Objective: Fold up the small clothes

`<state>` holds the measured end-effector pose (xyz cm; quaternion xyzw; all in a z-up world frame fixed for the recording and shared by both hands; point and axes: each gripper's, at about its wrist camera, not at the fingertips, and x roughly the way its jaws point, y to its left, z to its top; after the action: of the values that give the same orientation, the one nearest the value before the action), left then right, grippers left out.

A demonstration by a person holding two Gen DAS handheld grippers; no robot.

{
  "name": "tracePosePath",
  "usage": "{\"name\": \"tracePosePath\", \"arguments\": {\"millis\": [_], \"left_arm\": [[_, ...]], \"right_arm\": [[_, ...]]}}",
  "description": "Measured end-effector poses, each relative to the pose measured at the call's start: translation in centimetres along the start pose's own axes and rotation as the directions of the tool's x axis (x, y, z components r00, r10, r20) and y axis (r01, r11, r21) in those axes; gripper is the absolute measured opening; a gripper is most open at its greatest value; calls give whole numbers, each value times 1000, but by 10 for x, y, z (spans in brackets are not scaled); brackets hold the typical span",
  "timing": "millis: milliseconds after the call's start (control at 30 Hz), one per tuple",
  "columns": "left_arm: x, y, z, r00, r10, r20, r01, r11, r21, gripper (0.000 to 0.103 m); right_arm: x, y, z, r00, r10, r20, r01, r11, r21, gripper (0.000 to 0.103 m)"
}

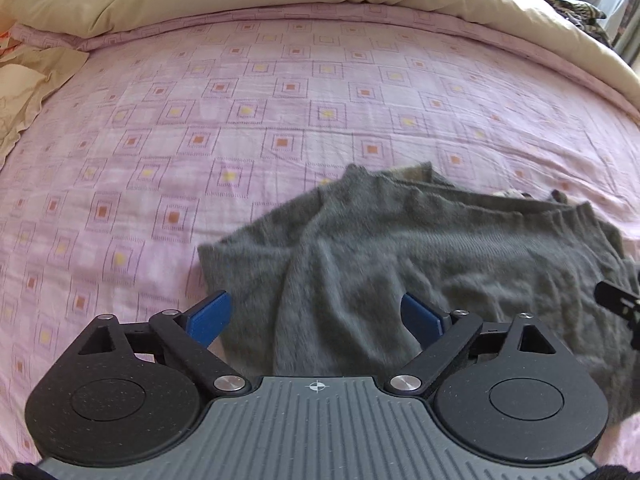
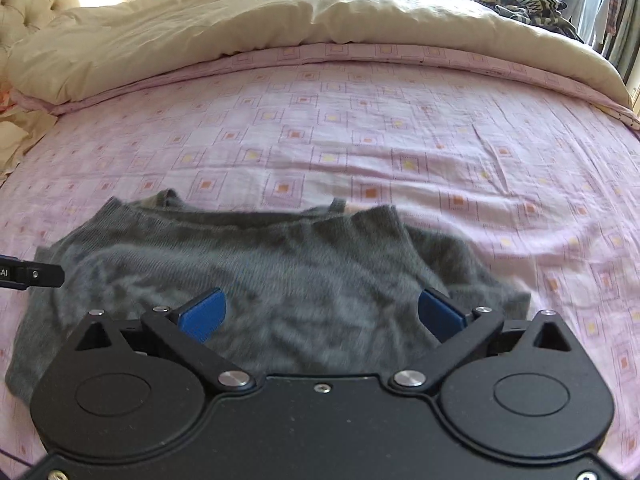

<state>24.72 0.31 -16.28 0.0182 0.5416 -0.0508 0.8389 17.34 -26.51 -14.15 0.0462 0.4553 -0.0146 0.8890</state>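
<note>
Hovering with blue pads spread wide and nothing between them: left gripper (image 1: 316, 316) low over the near left part of the grey knitted garment (image 1: 400, 264), right gripper (image 2: 320, 312) likewise agape over the near right part of that same garment (image 2: 248, 272). Not clear from either view whether the pads touch the knit or float just above it. Lying crumpled rather than flat on the pink patterned bedsheet (image 1: 240, 120), close to the near edge of the bed, with ribbed hem or neckline running crosswise along the far side and a diagonal ridge of bunched fabric rising from the near left. Long axis running left to right, across both tools rather than away from them. Left end of the cloth nearer the left tool, right end, with a flap or sleeve trailing onto the sheet, nearer the right tool; black tip of each tool peeking into the other's view at the frame edge, so both close beside one another over the middle. Judged as a step of getting hold of the near edge or corners before any fold. Farther off, a cream duvet (image 2: 240, 24) heaped across the far side, with patterned clothing (image 2: 520, 4) piled on its far right.
</note>
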Motion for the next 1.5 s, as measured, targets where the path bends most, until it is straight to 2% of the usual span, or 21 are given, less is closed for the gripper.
{"name": "tracePosePath", "arguments": {"millis": [167,333,400,500,633,900,967,1100,1167,1267,1400,1500], "left_arm": [[-5,-4,-38,1000,15,-24,-14,1000,13,93],[13,11,-73,993,67,-97,-64,997,31,93],[16,21,-84,994,57,-91,-58,998,-7,103],[20,33,-89,997,18,-69,-22,998,-59,103],[21,32,-91,999,17,-39,-18,999,-31,103],[14,34,-111,998,27,60,-22,997,-69,103],[13,34,-111,999,16,50,-13,998,-66,103],[7,33,-109,1000,-3,-25,1,998,-62,102],[-1,28,-115,999,31,-35,-33,999,-44,100],[-21,10,-124,998,70,9,-70,997,26,93],[-40,-25,-118,995,46,86,-56,990,126,93],[-41,-54,-100,992,22,127,-45,983,179,93]], "right_arm": [[-11,15,-35,998,5,-62,-8,998,-55,102],[-6,10,-69,987,-52,-151,44,998,-54,102],[-2,4,-83,976,-83,-201,74,996,-48,102],[-7,-4,-96,987,-61,-148,58,998,-26,103],[-7,-5,-100,991,-57,-123,53,998,-32,103],[-11,-4,-109,997,-53,-63,52,999,-11,103],[-15,-3,-110,996,-46,-76,43,998,-36,103],[-20,-6,-116,996,-13,-89,8,999,-52,103],[-24,-7,-120,996,-3,-94,-4,997,-75,103],[-29,-8,-127,995,13,-99,-22,995,-94,103],[-39,-4,-130,992,3,-124,-23,986,-165,102],[-50,-6,-133,994,13,-105,-32,982,-186,102]]}}
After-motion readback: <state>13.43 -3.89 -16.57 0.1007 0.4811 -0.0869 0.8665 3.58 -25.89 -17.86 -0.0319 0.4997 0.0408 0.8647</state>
